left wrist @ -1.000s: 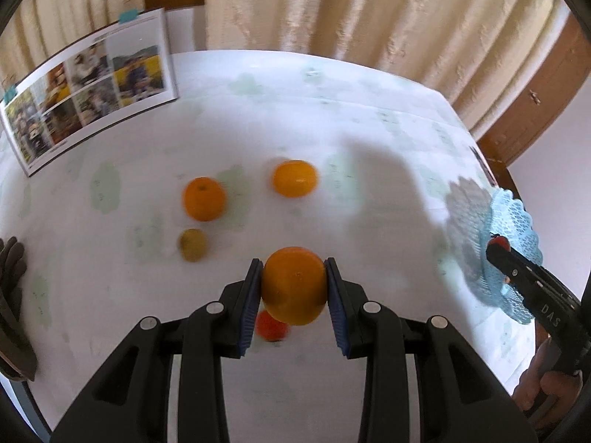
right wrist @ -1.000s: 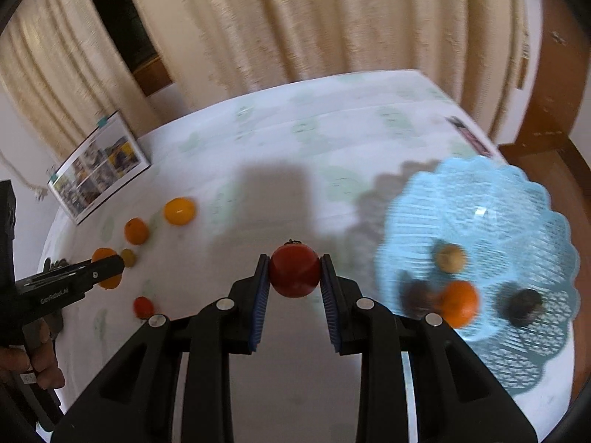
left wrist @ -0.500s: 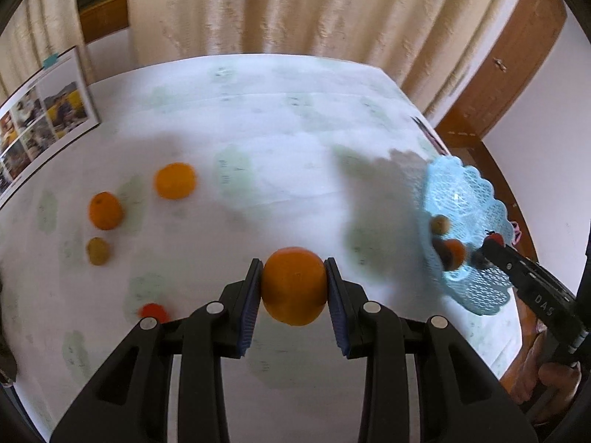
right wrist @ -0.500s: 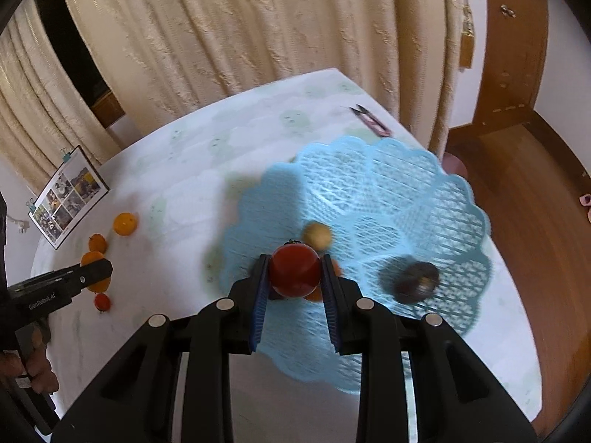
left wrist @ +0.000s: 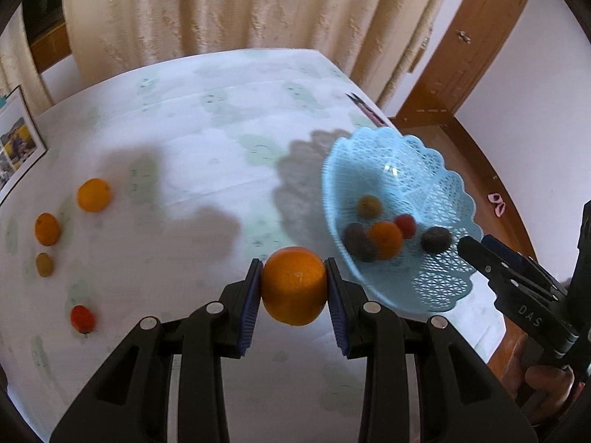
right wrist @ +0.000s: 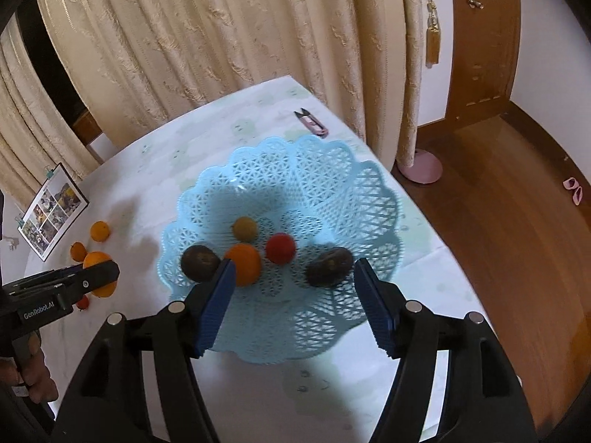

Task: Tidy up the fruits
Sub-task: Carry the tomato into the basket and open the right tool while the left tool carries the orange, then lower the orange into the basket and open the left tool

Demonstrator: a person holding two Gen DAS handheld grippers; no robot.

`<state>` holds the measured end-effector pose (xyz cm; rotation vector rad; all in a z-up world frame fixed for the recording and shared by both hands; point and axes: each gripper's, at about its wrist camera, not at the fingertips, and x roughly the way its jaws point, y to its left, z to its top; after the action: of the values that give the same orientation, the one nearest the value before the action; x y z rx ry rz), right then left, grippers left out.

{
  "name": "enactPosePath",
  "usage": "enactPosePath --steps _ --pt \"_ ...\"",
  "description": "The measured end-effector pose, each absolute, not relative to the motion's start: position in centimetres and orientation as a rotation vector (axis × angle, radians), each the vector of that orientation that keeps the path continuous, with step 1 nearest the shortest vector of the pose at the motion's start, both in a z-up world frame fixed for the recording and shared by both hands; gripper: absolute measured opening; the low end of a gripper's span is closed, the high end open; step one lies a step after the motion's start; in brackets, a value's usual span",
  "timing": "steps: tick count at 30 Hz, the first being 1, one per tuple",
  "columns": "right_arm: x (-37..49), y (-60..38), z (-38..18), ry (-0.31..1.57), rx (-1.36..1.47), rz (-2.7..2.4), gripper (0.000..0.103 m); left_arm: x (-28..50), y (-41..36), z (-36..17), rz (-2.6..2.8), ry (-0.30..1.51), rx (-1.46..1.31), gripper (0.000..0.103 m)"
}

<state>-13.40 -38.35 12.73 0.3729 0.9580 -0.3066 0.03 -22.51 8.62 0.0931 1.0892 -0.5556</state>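
Orange (left wrist: 294, 285) sits pinched between the blue pads of the left gripper (left wrist: 294, 288), held at its widest girth, just short of the near rim of the blue lattice basket (left wrist: 436, 170), which lies toward 2 o'clock in the left wrist view. Likely firm and fairly heavy for its size, with a pebbled rind that grips well; an equator hold like this one looks secure, though squeezing harder risks bruising. Right gripper (right wrist: 293, 306) hangs over the basket with jaws spread wide and nothing between them. Inside the basket: a second orange (right wrist: 243, 264), a red tomato (right wrist: 280, 248), a small yellowish fruit (right wrist: 245, 228) and two dark fruits (right wrist: 199, 263), kind unclear. On the tablecloth (left wrist: 221, 118) at 9 o'clock of the left view, well apart from the basket, remain two oranges (left wrist: 93, 195), a small brownish fruit (left wrist: 44, 264) and a red one (left wrist: 82, 318), all motion-blurred. Underside of the held orange is hidden, and the photo board (right wrist: 53, 211) is cut off in the left view.
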Motion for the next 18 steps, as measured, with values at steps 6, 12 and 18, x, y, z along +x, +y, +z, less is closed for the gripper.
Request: enactPosePath --steps 6,12,18 --pt "-14.6 -39.3 13.2 0.941 0.361 -0.341 0.071 -0.9 -25.6 8.5 -0.607 1.091 0.115 0.034" --pt "-15.4 -40.3 13.3 0.932 0.362 -0.368 0.074 -1.6 -28.6 8.1 -0.663 1.096 0.143 0.034" --pt "-16.2 -40.8 13.3 0.927 0.369 -0.393 0.082 -2.3 -30.5 8.1 -0.702 1.076 0.150 0.075"
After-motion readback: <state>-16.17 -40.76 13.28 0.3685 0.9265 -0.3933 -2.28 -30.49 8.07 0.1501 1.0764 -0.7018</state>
